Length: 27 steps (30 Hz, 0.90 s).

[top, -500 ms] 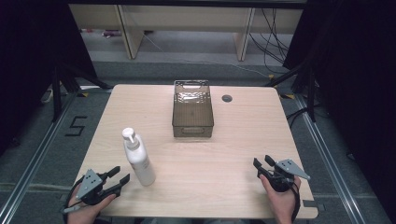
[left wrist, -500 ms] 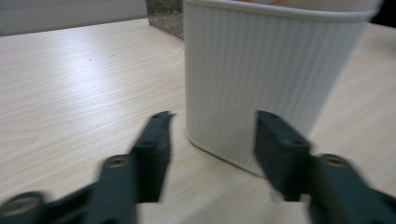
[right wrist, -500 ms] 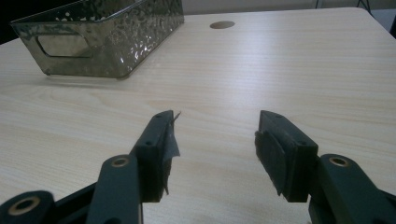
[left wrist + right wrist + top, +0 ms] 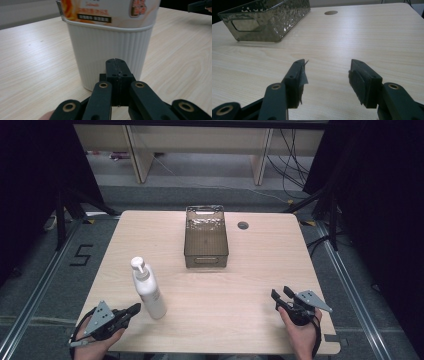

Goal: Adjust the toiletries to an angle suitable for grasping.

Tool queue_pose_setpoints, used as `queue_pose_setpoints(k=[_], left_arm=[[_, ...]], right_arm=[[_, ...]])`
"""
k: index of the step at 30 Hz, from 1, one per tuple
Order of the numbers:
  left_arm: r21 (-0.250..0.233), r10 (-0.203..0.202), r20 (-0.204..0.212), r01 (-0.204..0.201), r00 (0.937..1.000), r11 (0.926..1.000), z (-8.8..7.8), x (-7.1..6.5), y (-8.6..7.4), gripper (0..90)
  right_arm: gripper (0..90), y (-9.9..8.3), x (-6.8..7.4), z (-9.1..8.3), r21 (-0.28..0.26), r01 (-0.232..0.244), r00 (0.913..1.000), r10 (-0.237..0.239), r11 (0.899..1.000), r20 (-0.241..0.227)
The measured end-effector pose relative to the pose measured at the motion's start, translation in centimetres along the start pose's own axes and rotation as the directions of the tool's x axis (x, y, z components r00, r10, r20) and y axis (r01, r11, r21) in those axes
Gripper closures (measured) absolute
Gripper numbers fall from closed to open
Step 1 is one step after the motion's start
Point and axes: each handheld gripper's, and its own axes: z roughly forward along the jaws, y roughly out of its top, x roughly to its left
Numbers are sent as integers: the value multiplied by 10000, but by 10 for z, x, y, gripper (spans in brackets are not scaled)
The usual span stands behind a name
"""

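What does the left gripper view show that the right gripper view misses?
Left gripper view: the white bottle close up, its ribbed base and orange label, just beyond the shut left tongs.
Right gripper view: the open right tongs, nothing between them, the clear basket far left, and a round hole in the table.
Both: the wooden table.

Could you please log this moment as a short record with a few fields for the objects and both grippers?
surface: wooden table
bottle: white pump bottle, upright, near the front left
bin: clear tinted bin, at the table's middle, toward the back
left gripper: jaws shut, empty, tips just short of the bottle's base
right gripper: jaws open, empty, over bare table, front right
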Motion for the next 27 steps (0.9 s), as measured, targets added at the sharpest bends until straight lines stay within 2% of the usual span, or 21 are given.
queue_pose_setpoints(k=[2, 7, 8, 9, 10, 11, 12, 15, 17, 19, 27], left_arm=[[-80, 120, 160, -119, 9998, 9999, 2, 0, 0, 896], [-47, 108, 188, -107, 9998, 9999, 8, -5, 0, 896], [-32, 121, 257, -120, 9996, 9999, 8, -6, 1, 897], [-3, -38, 397, 38, 9992, 10000, 10, -9, 1, 897], [69, 7, 424, -10, 9991, 10000, 11, -11, 1, 897], [205, -5, 508, -5, 9987, 9998, 12, -13, 2, 896], [101, -124, 659, 117, 9978, 9999, 14, -15, 2, 896], [146, -78, 819, 66, 9966, 9999, 20, -19, 6, 897], [257, -22, 782, 2, 9969, 9997, 25, -21, 9, 897], [155, 29, 888, -43, 9960, 9999, 31, -22, 12, 897], [154, 323, 714, -335, 9969, 9993, 53, -26, 26, 896]], right_arm=[[470, 0, 0, 0, -30, -9, 10000, 9, 10000, 20], [463, 0, 1, 2, 49, -198, 9998, 197, 9998, 30], [462, 0, 1, 1, 73, -197, 9998, 197, 9998, 19], [461, 0, 1, 1, 64, -192, 9998, 192, 9998, 8], [460, 0, 0, 0, -13, -80, 10000, 80, 10000, 12], [457, 0, 0, 1, -27, -164, 9999, 164, 9999, -20], [457, 0, 0, 1, -27, -164, 9999, 164, 9999, -20], [454, 0, 0, 1, 34, -107, 9999, 106, 9999, 53], [454, 0, 0, 0, 2, -93, 10000, 93, 10000, 16], [453, 0, -1, 0, -5, -37, 10000, 37, 10000, 39], [451, 0, 0, 1, 0, -109, 9999, 109, 9999, 96]])
